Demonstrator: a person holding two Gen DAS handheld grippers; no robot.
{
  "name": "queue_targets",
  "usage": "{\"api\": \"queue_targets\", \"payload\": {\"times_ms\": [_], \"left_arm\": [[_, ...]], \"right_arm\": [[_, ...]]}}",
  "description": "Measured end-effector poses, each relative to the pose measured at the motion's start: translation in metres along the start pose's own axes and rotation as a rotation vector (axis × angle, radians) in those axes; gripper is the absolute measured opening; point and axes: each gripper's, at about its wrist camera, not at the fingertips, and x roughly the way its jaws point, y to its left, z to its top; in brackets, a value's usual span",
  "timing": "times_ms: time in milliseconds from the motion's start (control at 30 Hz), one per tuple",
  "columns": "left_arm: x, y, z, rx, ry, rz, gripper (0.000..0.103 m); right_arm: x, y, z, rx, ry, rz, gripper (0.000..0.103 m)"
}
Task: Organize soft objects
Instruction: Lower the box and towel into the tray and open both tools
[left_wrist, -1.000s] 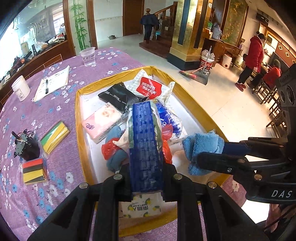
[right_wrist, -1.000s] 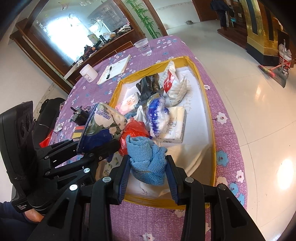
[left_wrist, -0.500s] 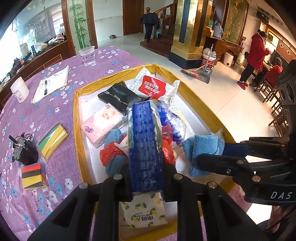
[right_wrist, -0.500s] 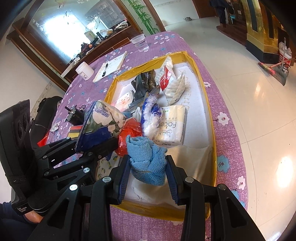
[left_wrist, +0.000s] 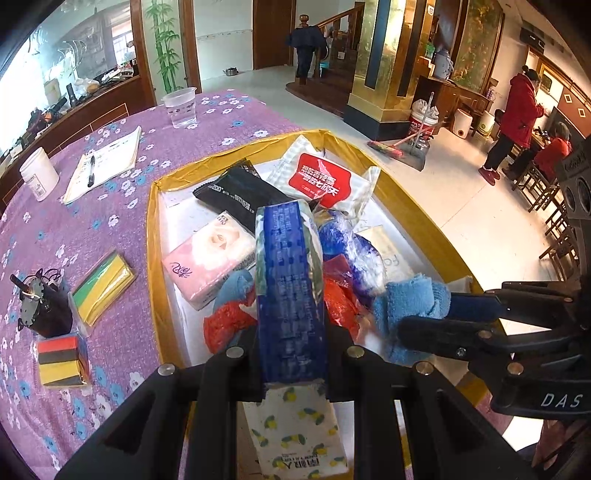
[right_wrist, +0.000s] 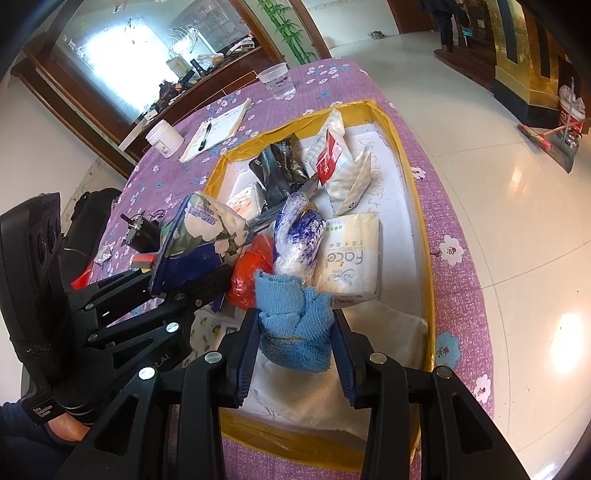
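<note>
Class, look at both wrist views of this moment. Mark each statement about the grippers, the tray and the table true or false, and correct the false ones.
1. The right hand-held gripper grips a blue cloth. True.
2. The left hand-held gripper is open and holds nothing. False: it is shut on a blue tissue pack.
3. The pink tissue pack lies inside the yellow-rimmed tray. True.
4. The plastic cup stands inside the tray. False: it stands on the purple tablecloth, beyond the tray.
5. A pen lies on the notepad. True.

Tray (left_wrist: 153, 236): set on table (left_wrist: 110, 229), filled with tissue packs (left_wrist: 208, 260). Notebook (left_wrist: 107, 164), cup (left_wrist: 180, 107) placed behind; sponges (left_wrist: 101, 284) laid left.
</note>
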Motion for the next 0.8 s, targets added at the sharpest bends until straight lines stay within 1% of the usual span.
{"api": "queue_targets", "payload": {"times_ms": [300,600,800], "left_arm": [[0.006,0.000,0.002,-0.016,0.010,-0.019,0.019],[0.001,-0.007,-0.001,0.004,0.001,-0.041,0.019],[-0.001,-0.013,-0.002,0.022,-0.002,-0.063,0.023]], "right_arm": [[0.001,-0.002,-0.001,0.013,0.010,-0.008,0.042],[-0.001,-0.003,-0.005,0.040,0.005,-0.016,0.042],[-0.005,-0.003,-0.009,0.050,0.000,-0.028,0.044]]}}
